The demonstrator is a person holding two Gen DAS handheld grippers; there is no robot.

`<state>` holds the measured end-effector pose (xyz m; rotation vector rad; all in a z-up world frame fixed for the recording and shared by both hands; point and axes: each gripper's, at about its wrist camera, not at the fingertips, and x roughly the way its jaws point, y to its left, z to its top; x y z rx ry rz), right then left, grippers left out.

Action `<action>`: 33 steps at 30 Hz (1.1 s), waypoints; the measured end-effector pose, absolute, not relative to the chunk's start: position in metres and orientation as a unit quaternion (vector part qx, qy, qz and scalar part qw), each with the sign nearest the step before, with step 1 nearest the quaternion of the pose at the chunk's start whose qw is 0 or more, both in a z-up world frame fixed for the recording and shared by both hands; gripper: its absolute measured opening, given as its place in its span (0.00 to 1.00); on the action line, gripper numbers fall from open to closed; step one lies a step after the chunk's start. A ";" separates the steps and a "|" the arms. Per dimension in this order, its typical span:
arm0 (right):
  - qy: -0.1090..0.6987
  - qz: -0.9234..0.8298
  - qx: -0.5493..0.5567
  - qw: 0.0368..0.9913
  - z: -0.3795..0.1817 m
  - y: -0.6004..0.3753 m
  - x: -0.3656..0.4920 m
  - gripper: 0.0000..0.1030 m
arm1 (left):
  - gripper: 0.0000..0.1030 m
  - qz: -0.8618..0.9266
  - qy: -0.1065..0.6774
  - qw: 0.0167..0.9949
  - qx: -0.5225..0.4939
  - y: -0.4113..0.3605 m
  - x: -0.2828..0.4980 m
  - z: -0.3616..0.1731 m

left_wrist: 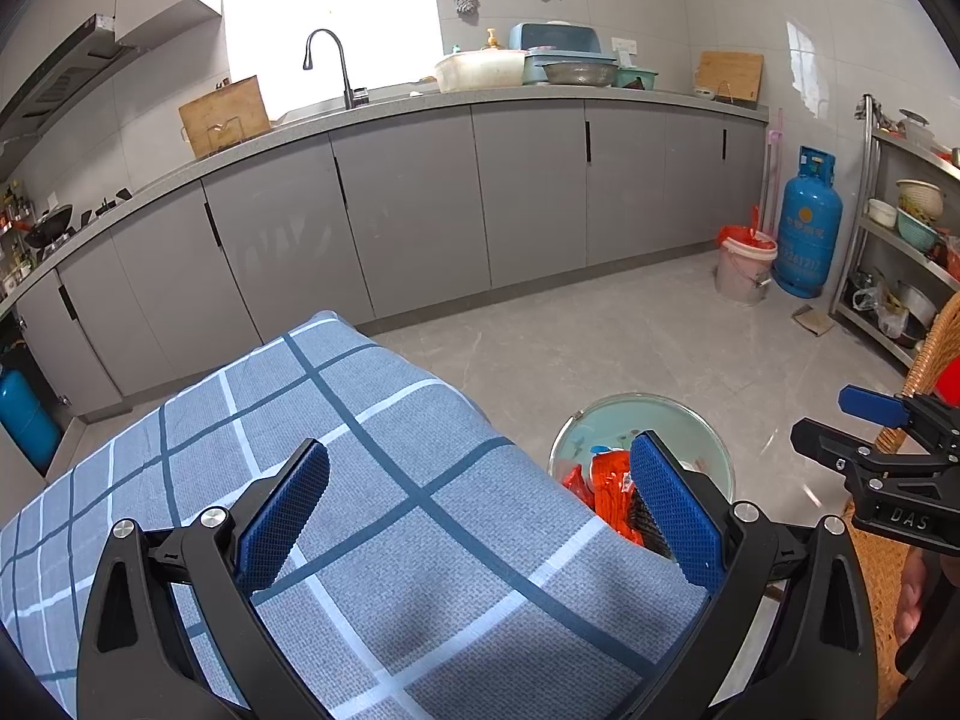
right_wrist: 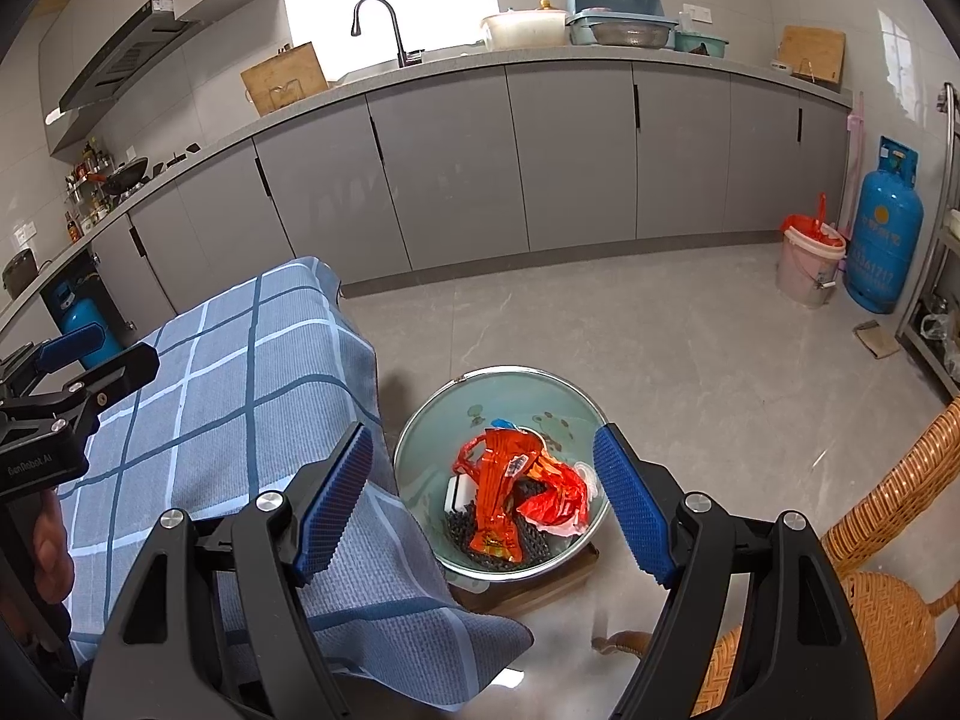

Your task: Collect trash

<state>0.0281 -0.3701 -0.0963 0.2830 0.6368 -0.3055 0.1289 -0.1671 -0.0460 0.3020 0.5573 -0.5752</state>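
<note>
While orange snack wrappers already fill the trash bin, both grippers, left gripper and right gripper, hang open and empty, and the checked tablecloth looks bare.

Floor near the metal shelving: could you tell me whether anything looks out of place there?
Yes: a flattened scrap of cardboard lies loose on the floor beside the metal shelf, outside the pink bucket and the teal bin.
</note>
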 end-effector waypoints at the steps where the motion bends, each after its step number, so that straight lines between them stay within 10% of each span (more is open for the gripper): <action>1: 0.311 -0.149 0.138 0.929 -0.096 -0.370 0.028 0.74 | 0.96 -0.278 0.272 0.910 0.145 -0.166 0.130 -0.046; 33: 0.309 -0.147 0.138 0.929 -0.096 -0.367 0.027 0.74 | 0.96 -0.267 0.271 0.914 0.143 -0.166 0.129 -0.046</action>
